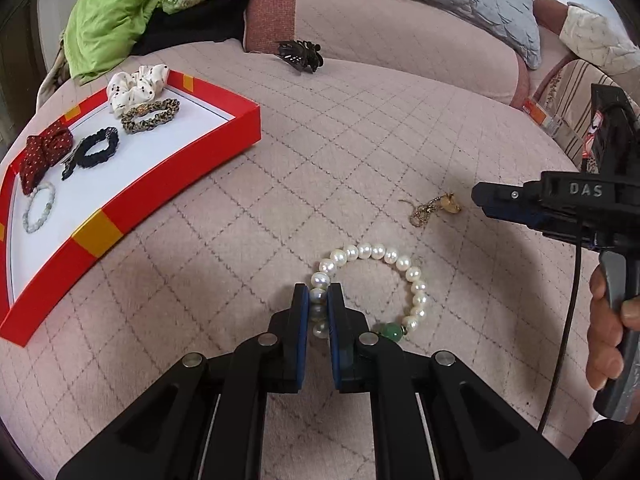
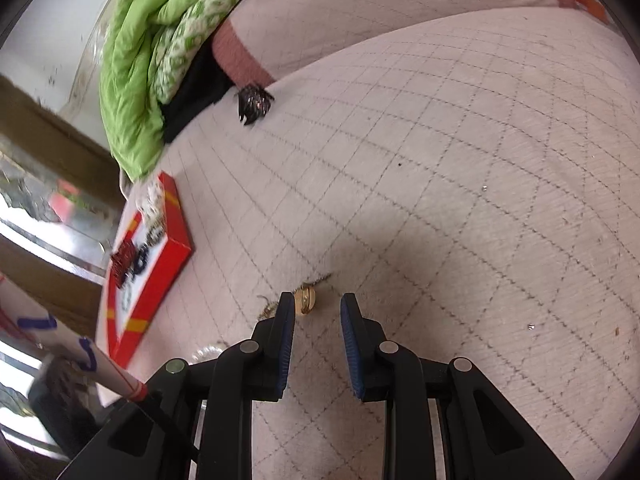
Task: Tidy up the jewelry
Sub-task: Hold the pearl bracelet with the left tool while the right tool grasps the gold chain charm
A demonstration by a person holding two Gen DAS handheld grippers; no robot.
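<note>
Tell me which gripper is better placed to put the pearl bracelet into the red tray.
Left. The left gripper is closed on the pearl bracelet, nearer the red tray; the right gripper is open by the gold necklace.

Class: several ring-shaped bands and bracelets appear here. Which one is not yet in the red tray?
The pearl bracelet with one green bead. It lies on the quilted cover, pinched by the left gripper, while the scrunchies and the pale bead bracelet already lie inside the red tray.
</note>
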